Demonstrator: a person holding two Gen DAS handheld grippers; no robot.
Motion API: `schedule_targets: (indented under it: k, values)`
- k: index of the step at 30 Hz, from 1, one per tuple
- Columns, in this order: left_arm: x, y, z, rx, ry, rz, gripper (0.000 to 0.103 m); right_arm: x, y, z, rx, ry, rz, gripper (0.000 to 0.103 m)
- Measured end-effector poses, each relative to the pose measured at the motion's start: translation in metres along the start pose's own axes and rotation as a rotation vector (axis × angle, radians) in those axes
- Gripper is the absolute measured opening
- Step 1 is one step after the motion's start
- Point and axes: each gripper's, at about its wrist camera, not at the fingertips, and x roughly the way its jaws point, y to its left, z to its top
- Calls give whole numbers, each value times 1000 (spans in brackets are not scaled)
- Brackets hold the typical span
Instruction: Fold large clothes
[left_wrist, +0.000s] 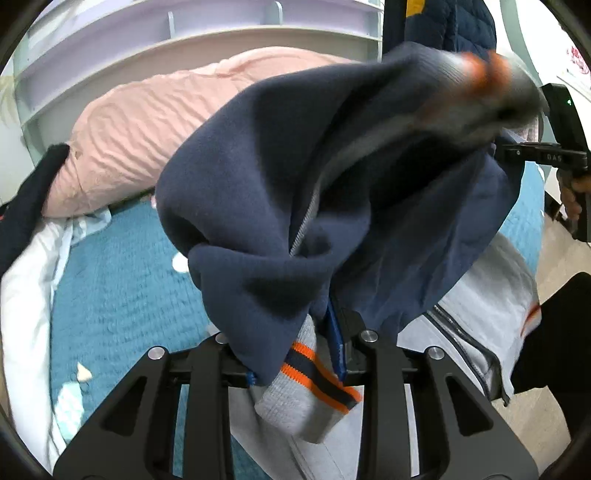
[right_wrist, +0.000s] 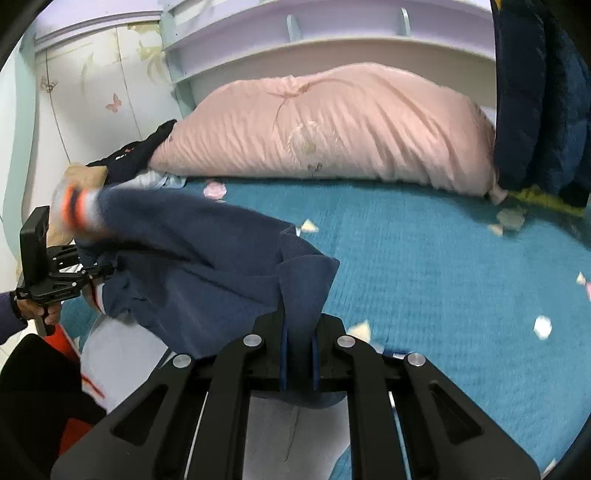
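A large navy jacket (left_wrist: 277, 177) with a zip and grey ribbed cuffs striped in orange hangs lifted over the bed, blurred by motion. My left gripper (left_wrist: 295, 369) is shut on its grey striped hem (left_wrist: 306, 391) and the navy cloth bunched above it. My right gripper (right_wrist: 299, 354) is shut on a fold of the navy cloth (right_wrist: 192, 251), pinched between its blue pads. Each view shows the other gripper at the jacket's far edge: the right gripper (left_wrist: 506, 151) and the left gripper (right_wrist: 107, 271). The jacket's pale grey part (left_wrist: 491, 295) lies on the bed below.
The bed has a teal cover (right_wrist: 443, 277) with small pale patterns. A pink duvet (right_wrist: 332, 129) is heaped against the lilac headboard shelf (right_wrist: 332, 33). A dark quilted coat (right_wrist: 535, 110) hangs at the right, and a black garment (right_wrist: 136, 155) lies at the left.
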Motion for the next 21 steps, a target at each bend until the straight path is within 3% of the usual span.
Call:
schedule_targets:
  k: [4, 8, 10, 16, 18, 21]
  values:
    - [4, 2, 9, 15, -12, 24, 29, 3, -1, 16, 20, -39, -26, 8]
    - [12, 10, 29, 36, -60, 97, 29, 13, 6, 40, -56, -81, -95, 8]
    - [18, 6, 28, 70, -59, 120, 29, 19, 4, 40, -61, -75, -89, 8]
    - [11, -3, -5, 124, -83, 111, 31, 10, 1, -7, -53, -12, -49, 8]
    - [0, -17, -23, 183, -83, 122, 32, 2, 4, -27, -36, 11, -28, 9]
    - [-8, -32, -53, 234, -50, 116, 38, -6, 6, -54, -11, 54, -11, 9]
